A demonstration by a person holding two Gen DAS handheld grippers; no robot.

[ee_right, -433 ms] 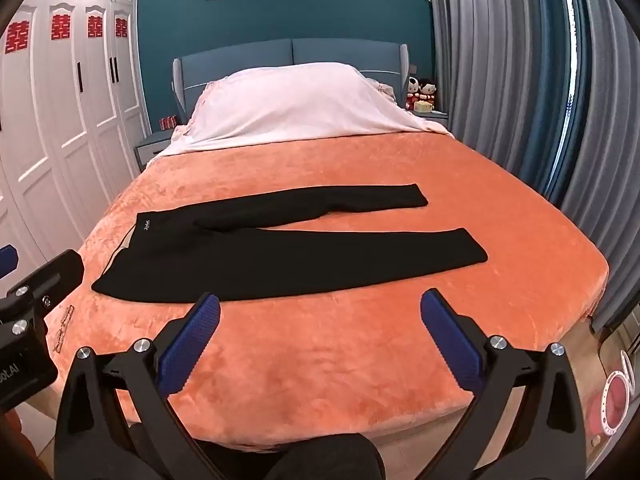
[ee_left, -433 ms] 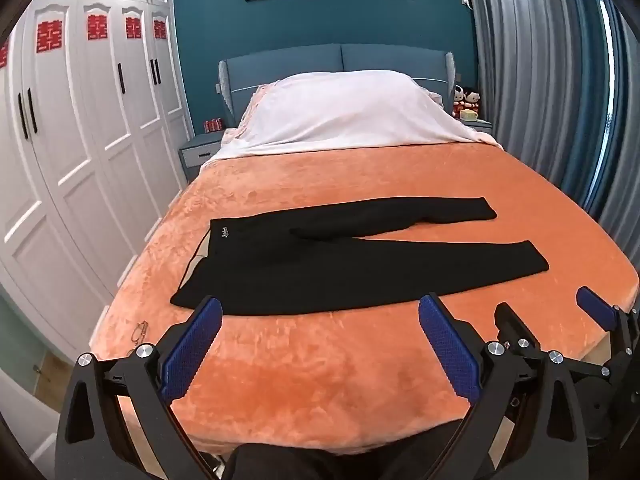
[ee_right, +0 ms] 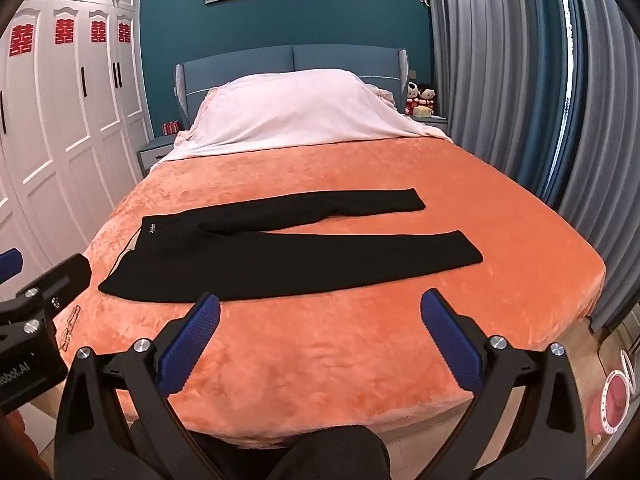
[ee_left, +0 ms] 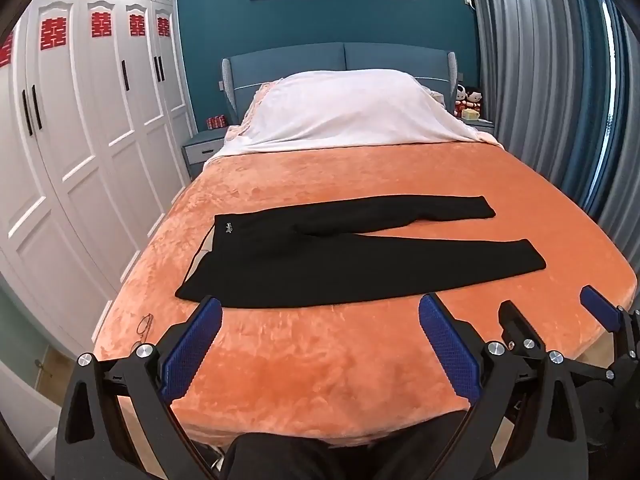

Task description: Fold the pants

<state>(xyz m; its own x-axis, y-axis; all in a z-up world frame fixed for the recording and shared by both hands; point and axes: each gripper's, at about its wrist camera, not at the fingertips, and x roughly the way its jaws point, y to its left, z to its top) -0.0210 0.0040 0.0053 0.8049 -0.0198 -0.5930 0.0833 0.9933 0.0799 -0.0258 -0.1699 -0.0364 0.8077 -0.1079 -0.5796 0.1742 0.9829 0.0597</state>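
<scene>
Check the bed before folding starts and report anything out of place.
A pair of glasses lies on the orange blanket near its left edge, just beyond the pants' waistband. The pants lie flat, with legs splayed apart.

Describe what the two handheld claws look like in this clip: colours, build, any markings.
Both are alike. The left claw and right claw have black angular plastic frames, silver round bolts at the joints, and two fingers faced with blue dimpled pads. The left claw's body shows white lettering in the right wrist view. No cables or sleeves are visible.
</scene>
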